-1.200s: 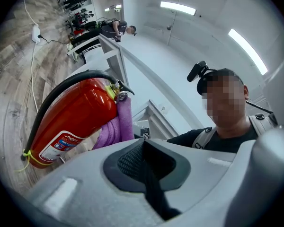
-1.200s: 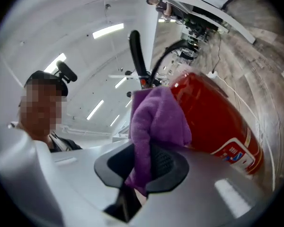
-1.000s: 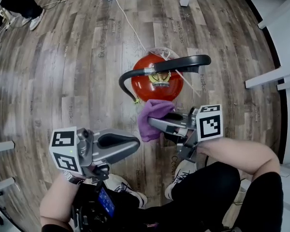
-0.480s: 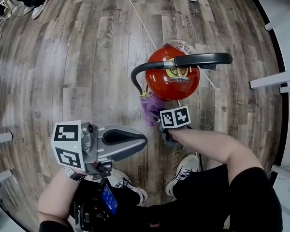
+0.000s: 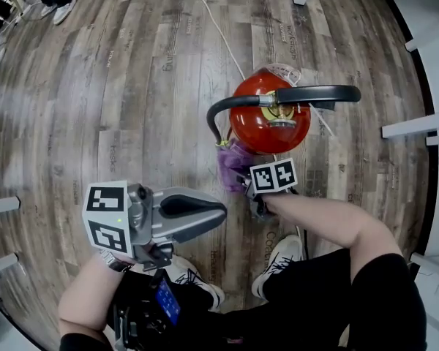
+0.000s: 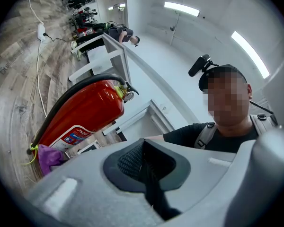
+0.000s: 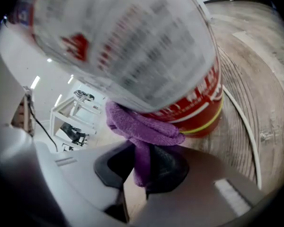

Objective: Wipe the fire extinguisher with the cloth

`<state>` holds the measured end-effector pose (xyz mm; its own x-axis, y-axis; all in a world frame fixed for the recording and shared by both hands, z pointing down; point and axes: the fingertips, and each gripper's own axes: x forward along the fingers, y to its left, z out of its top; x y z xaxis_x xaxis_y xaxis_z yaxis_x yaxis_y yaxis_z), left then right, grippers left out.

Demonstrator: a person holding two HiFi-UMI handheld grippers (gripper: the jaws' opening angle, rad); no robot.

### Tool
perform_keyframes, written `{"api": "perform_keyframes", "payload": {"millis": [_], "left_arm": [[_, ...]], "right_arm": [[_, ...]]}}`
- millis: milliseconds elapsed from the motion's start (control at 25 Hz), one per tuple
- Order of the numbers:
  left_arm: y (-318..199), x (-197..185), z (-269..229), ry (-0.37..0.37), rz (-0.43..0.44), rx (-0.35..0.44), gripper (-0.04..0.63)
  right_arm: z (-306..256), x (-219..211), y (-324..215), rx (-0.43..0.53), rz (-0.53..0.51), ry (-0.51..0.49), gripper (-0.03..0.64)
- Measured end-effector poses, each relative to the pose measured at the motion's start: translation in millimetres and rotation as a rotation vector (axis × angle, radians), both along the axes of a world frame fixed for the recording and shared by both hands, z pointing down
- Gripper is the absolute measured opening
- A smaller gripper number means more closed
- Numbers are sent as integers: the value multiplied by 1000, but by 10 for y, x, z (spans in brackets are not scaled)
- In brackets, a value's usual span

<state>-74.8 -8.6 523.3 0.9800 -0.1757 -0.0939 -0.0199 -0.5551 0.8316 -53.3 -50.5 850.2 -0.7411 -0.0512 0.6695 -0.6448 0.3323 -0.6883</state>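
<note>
A red fire extinguisher (image 5: 267,119) with a black hose and handle stands upright on the wood floor. It also shows in the left gripper view (image 6: 85,112) and fills the right gripper view (image 7: 146,46). A purple cloth (image 5: 233,163) (image 7: 139,129) (image 6: 48,157) is pinched in my right gripper (image 5: 250,185) (image 7: 142,167) and pressed against the lower side of the cylinder, near its base. My left gripper (image 5: 216,214) (image 6: 144,167) is shut on nothing and is held level, away from the extinguisher at the lower left.
A white cable (image 5: 219,28) runs over the floor from a power strip at the top to the extinguisher. White furniture legs (image 5: 417,123) stand at the right. My shoes (image 5: 282,258) are just below the extinguisher. Another person's feet (image 5: 58,9) show at the top left.
My right gripper has dropped with the cloth from the extinguisher's top down along its side towards the base, tilting downward. The left gripper has stayed put.
</note>
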Motion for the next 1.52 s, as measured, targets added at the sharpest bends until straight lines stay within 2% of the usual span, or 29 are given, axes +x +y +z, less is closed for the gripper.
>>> {"api": "perform_keyframes", "payload": {"millis": [160, 360, 680, 760, 880, 960, 1000, 1080, 1200, 1360, 1520], "left_arm": [[-11, 13, 18, -2, -6, -9, -3], [-35, 59, -6, -8, -6, -1, -3], [-152, 120, -83, 8, -39, 17, -3], [-189, 145, -138, 24, -52, 38, -3], [-236, 152, -295, 76, -84, 90, -2], [-264, 132, -419, 129, -105, 105, 135], [-280, 124, -469, 154, -115, 105, 138], [-309, 134, -509, 173, -133, 101, 188], [-271, 233, -475, 142, -119, 107, 272], [-211, 345, -467, 143, -88, 91, 287], [-133, 421, -463, 165, -28, 86, 284]], "right_arm": [[-840, 12, -44, 20, -14, -167, 57], [-2126, 202, -119, 116, -3, -376, 57], [-3498, 540, -257, 355, 82, -586, 55], [-3739, 567, -257, 386, 100, -619, 57], [-3890, 539, -159, 350, 98, -597, 57], [-3890, 470, -14, 352, 45, -566, 57], [-3868, 429, 57, 374, 7, -554, 57], [-3815, 351, 172, 412, -73, -550, 57], [-3739, 250, 251, 393, -153, -572, 57], [-3620, 98, 387, 330, -225, -575, 57], [-3546, -36, 571, 315, -324, -573, 58]]}}
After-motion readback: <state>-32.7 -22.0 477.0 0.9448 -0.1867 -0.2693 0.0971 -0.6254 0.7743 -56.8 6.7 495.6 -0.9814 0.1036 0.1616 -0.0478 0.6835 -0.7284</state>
